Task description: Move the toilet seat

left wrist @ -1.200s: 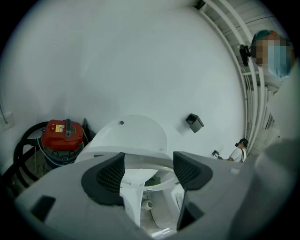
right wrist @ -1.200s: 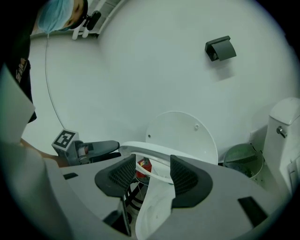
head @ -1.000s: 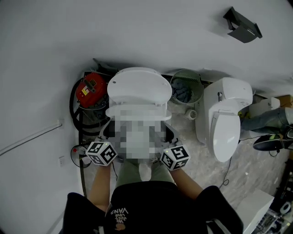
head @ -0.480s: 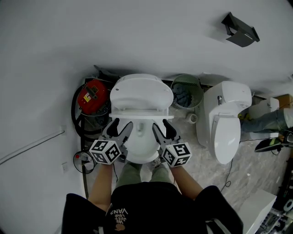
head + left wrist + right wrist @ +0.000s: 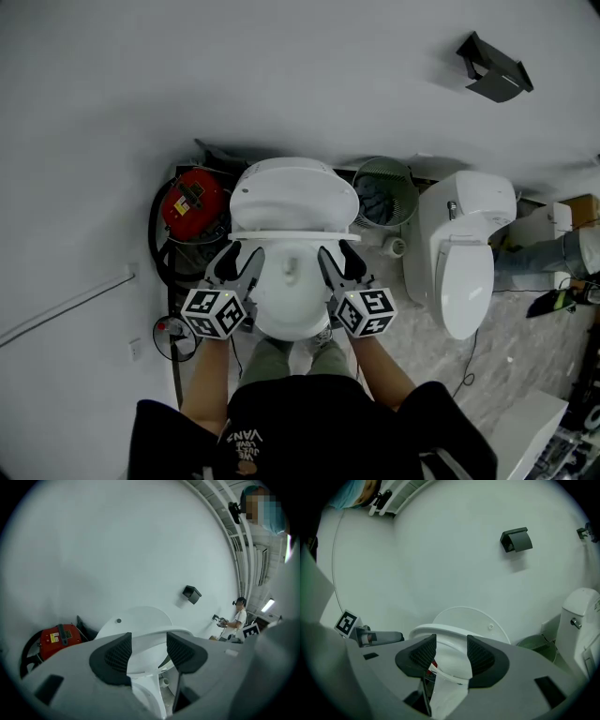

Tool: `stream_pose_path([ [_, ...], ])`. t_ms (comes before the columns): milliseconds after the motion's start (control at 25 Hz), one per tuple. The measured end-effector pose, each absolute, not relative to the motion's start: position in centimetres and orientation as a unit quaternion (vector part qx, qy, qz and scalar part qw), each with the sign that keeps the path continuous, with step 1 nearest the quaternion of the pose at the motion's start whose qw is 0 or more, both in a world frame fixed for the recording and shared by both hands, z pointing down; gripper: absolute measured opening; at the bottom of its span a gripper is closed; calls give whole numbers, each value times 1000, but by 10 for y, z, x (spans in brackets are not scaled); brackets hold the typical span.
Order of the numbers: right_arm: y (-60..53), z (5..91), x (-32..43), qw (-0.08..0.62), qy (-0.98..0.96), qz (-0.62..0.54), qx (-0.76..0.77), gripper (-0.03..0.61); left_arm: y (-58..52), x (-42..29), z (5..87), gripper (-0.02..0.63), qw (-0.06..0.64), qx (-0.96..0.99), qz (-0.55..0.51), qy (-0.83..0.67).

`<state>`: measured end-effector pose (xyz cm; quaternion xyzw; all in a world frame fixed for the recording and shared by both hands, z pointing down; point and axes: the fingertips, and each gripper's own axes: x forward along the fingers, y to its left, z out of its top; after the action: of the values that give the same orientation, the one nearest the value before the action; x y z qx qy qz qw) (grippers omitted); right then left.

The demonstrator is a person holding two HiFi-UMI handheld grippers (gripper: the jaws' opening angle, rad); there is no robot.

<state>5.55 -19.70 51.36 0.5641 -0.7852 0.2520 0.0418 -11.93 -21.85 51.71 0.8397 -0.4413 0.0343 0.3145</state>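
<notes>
A white toilet stands against the wall with its lid [image 5: 293, 192] raised. The seat's rim [image 5: 292, 235] shows as a pale band across the top of the bowl [image 5: 286, 300]. My left gripper [image 5: 240, 262] reaches along the bowl's left side and my right gripper [image 5: 337, 261] along its right side. In the left gripper view the seat [image 5: 154, 631] runs across the gap of the left gripper [image 5: 149, 641], whose jaws are closing; its pads stand apart from the seat. In the right gripper view the seat [image 5: 440, 631] crosses the open right gripper [image 5: 451, 644].
A red machine [image 5: 190, 202] with black hose sits left of the toilet. A green basket [image 5: 382, 192] and a second white toilet [image 5: 466, 253] stand to the right. A black holder [image 5: 495, 67] hangs on the wall. Another person's legs [image 5: 553, 251] show at the right edge.
Both grippers have edged forward along the bowl's sides toward the seat rim. The lid stays raised.
</notes>
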Motion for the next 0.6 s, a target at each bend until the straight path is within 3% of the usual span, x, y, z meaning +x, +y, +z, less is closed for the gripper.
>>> stream_pose_path([
  [600,-238,511,60,36,-779,238,578,207,-226,-140,514,69,277,840,69,-461],
])
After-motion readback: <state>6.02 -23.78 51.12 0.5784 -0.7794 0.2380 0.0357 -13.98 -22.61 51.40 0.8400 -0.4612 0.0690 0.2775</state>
